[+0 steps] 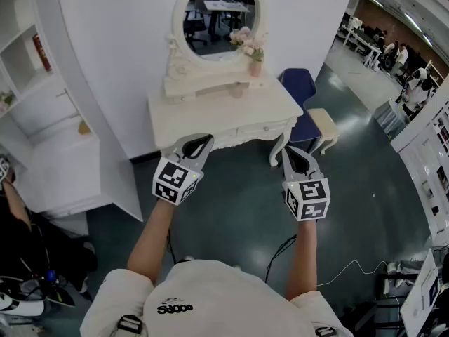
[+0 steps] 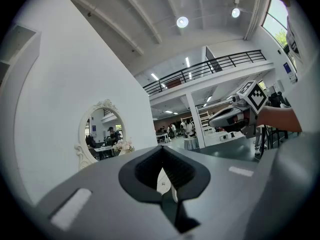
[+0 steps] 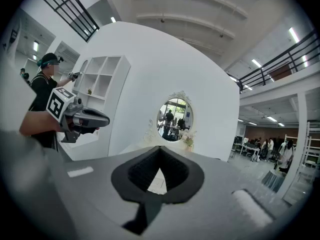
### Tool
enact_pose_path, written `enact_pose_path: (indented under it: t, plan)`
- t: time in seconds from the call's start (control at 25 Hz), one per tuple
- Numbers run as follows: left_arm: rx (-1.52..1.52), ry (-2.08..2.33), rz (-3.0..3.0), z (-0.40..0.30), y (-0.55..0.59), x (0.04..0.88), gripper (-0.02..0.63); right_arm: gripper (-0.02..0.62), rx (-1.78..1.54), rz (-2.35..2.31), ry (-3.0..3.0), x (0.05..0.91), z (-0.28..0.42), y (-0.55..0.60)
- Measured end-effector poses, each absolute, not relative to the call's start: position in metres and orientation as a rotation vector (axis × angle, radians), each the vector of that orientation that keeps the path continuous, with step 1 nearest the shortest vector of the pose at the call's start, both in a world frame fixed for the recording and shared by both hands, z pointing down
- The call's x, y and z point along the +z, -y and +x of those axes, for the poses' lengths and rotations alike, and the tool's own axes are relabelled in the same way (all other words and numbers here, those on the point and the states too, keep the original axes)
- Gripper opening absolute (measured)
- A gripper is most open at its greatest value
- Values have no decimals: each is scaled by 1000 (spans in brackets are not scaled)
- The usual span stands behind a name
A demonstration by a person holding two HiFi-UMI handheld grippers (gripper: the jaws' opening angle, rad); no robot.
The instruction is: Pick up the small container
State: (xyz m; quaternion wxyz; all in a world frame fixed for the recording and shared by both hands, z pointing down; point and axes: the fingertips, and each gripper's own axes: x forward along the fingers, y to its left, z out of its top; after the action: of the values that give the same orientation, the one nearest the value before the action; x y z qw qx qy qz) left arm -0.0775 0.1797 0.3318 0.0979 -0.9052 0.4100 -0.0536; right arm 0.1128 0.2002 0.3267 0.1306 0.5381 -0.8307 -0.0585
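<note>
Bare forearms are seen stretched forward from a white shirt, with the left gripper and the right gripper held in the air just before a white dressing table. Each gripper's jaws are pressed together, and nothing is caught between them. A small pink container with flowers in it is seen on the table's raised shelf, at the right of the oval mirror, well apart from both grippers.

Head view sits up high, looking steeply down on the desk from a little way off. Left gripper view and right gripper view both face forward from lower down, sharing its oval mirror.
</note>
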Motion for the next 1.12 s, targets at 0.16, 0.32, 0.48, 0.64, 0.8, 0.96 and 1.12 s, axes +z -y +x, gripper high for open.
enact_pose_path:
  t: [0.16, 0.32, 0.48, 0.64, 0.8, 0.96, 1.12]
  plan:
    - [-173, -1211, -2680, -68, -172, 334, 18, 2, -166, 1574, 2410, 329, 123, -192]
    - [-183, -1207, -2682, -53, -168, 335, 18, 2, -160, 1568, 2426, 329, 135, -188]
    - [-185, -1218, -2682, -36, -163, 336, 18, 2, -135, 1558, 2492, 328, 151, -185]
    - [-178, -1252, -2684, -19, -158, 340, 18, 3, -127, 1504, 2505, 335, 167, -180]
    - [-172, -1289, -2687, -3, -152, 348, 18, 3, -106, 1450, 2510, 345, 181, -171]
    - [-180, -1310, -2692, 6, -135, 358, 18, 3, -89, 1440, 2504, 354, 193, -149]
    - [-188, -1339, -2691, 4, -104, 368, 18, 3, -36, 1433, 2514, 365, 196, -117]
